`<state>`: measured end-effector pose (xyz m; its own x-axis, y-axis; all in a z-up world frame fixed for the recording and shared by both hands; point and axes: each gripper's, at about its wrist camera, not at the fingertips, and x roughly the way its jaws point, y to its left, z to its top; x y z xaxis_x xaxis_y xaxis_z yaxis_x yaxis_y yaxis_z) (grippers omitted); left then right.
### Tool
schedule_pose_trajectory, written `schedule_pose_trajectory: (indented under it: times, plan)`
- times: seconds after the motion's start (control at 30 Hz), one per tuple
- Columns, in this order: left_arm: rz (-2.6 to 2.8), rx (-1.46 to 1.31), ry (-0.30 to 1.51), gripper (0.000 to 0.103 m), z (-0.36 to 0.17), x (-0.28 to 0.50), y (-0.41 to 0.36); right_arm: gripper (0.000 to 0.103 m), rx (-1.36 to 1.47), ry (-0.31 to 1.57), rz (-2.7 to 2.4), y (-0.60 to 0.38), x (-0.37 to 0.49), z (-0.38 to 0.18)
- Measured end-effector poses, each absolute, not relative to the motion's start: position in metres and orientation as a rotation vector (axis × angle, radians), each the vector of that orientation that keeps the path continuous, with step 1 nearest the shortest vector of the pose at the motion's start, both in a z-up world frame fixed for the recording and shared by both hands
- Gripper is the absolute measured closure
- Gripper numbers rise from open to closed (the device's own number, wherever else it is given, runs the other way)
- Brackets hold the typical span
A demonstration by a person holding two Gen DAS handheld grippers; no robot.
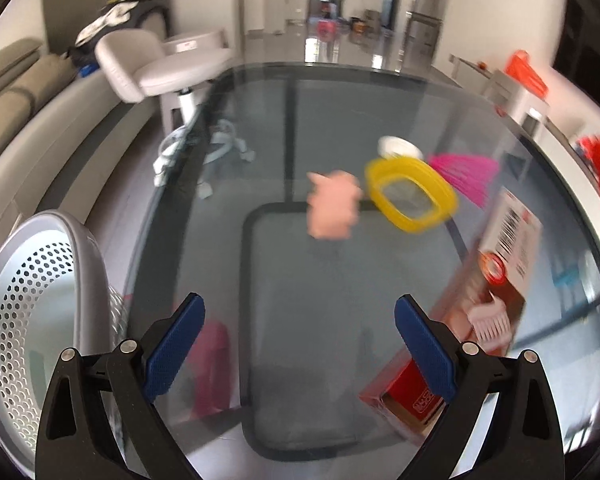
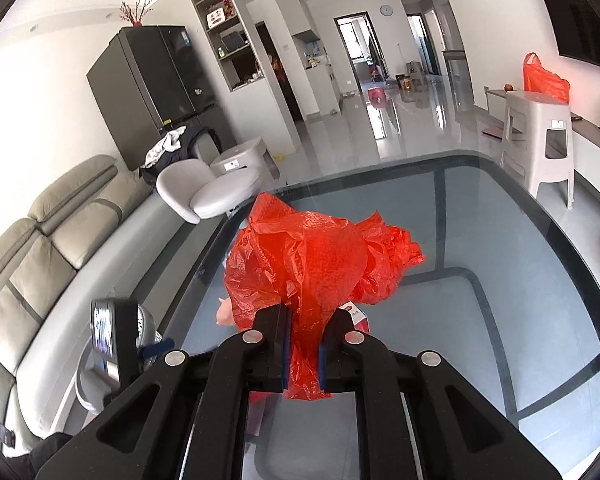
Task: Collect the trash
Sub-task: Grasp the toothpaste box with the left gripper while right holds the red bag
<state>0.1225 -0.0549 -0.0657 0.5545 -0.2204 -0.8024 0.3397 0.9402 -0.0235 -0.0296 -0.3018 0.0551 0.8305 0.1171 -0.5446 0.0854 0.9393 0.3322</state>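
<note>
My left gripper [image 1: 300, 316] is open and empty above the glass table [image 1: 340, 120]. On the table ahead lie a pink toy [image 1: 334, 210], a yellow ring-shaped lid [image 1: 412, 196], a white cap [image 1: 396, 146], a magenta wrapper [image 1: 466, 172] and a toothpaste box [image 1: 480, 304] beside the right finger. A white perforated bin [image 1: 40, 312] stands at the left. My right gripper [image 2: 305, 336] is shut on a crumpled red plastic bag [image 2: 312, 260] and holds it above the table [image 2: 500, 280]. The bag hides most of the items beneath it.
A grey sofa [image 2: 40, 260] runs along the left, with a white swivel chair [image 2: 204, 188] at the table's far corner. A white plastic stool [image 2: 540, 140] carrying an orange bag [image 2: 544, 80] stands at the far right. The left gripper's body [image 2: 112, 340] shows at lower left.
</note>
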Motion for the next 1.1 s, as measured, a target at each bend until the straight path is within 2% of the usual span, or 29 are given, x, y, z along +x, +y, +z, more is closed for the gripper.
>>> schedule_pose_trajectory:
  times: [0.5, 0.97, 1.03, 1.1]
  plan:
    - [-0.438, 0.224, 0.812, 0.009, -0.026, 0.066, -0.091, 0.094, 0.401, 0.568, 0.0, -0.327, -0.066, 0.059]
    - [-0.555, 0.362, 0.929, 0.009, -0.062, 0.072, -0.165, 0.094, 0.421, 0.555, 0.0, -0.336, -0.07, 0.061]
    - [-0.552, 0.353, 0.95, 0.011, -0.068, 0.074, -0.168, 0.094, 0.42, 0.557, 0.0, -0.332, -0.07, 0.06]
    - [-0.551, 0.338, 0.967, 0.023, -0.073, 0.076, -0.166, 0.094, 0.42, 0.561, 0.0, -0.329, -0.07, 0.058]
